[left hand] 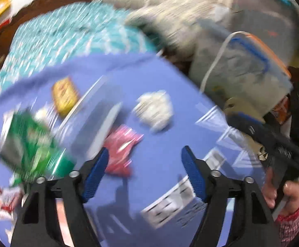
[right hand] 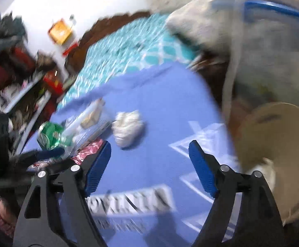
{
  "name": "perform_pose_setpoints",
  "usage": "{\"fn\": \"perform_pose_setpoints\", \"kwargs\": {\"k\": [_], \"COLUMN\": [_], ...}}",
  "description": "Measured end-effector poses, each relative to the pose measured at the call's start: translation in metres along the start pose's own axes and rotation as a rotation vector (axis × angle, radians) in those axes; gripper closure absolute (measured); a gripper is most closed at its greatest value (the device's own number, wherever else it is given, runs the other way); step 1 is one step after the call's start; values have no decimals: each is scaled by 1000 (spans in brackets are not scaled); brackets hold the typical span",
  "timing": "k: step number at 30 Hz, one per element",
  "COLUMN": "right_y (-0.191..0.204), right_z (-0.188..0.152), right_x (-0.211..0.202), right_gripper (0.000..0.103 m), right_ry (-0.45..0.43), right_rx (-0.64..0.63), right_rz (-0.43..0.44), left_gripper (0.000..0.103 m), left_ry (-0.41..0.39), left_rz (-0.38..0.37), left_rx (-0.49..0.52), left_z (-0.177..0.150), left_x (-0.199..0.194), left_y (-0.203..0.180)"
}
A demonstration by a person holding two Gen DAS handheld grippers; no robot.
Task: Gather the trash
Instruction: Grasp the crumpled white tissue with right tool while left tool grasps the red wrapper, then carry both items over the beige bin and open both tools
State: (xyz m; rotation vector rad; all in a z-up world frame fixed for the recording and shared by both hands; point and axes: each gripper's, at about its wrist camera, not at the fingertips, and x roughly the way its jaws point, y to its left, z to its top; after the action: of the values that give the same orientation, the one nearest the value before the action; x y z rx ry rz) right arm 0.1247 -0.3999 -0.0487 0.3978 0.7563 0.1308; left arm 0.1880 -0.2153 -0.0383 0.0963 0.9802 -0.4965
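only left view shows yellow packet (left hand: 65, 96) (blurred).

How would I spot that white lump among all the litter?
Look at the blue mat spread on the bed. The crumpled white paper ball lies near its middle, apart from the rest. Unlike the flat pink wrapper and green packet nearby, it is rounded and plain.

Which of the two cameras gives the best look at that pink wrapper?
The left wrist view: the pink wrapper lies nearly whole on the blue mat. In the right wrist view it is partly hidden.
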Motion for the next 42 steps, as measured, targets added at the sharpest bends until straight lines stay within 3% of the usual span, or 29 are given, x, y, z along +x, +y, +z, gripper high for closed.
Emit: {"fn": "perform_pose_setpoints", "kwargs": {"k": [3,6,9,10,11,12,14,15,17,25,26,27,29,35,41,42], "right_y": [29,42,37,33,32,32,35,37,39,22,19,15,6,-20,-32,-33], "right_z": [11,17,22,22,21,21,14,10,0,-47,-52,-57,-62,-61,-57,-57], "right_x": [50,84,108,112,118,116,108,102,91,32,24,16,5,-7,-20,-22], "right_gripper": [24,23,23,28,43,54,57,57,58,58,58,58,58,57,57,57], "right_ry": [63,83,116,126,145,136,129,125,122,122,118,110,85,22,-62,-70], "right_rx": [-35,-73,-34,-29,-25,-31,-57,-72,-100,-67,-61,-51,-22,106,169,174], "right_rz": [12,-87,-109,-106,-94,-76,-68,-71,-72,-10,-7,-7,-14,7,2,2], "left_gripper": [41,40,39,39,40,45,67,102,103,101,89,61,40,40,36,48], "left_ry": [30,46,54,60,68,79,88,88,109,111,106,91,51,9,73,82], "left_rz": [-55,-76,-54,-53,-60,-58,-71,-87,-121,-161,-156,-141,-92,1,42,43], "left_rx": [-105,-137,-140,-148,-160,-177,-204,-207,-201,-86,-76,-59,-44,84,181,179], "left_z": [-9,-10,-7,-4,-2,-1,0,-1,-4,-35,-35,-33,-26,11,25,25], "left_x": [1,5,17,24,31,38,48,47,47,15,14,12,11,37,78,82], "left_y": [28,35,34,33,34,36,39,41,39,12,10,8,3,-21,-43,-42]}}
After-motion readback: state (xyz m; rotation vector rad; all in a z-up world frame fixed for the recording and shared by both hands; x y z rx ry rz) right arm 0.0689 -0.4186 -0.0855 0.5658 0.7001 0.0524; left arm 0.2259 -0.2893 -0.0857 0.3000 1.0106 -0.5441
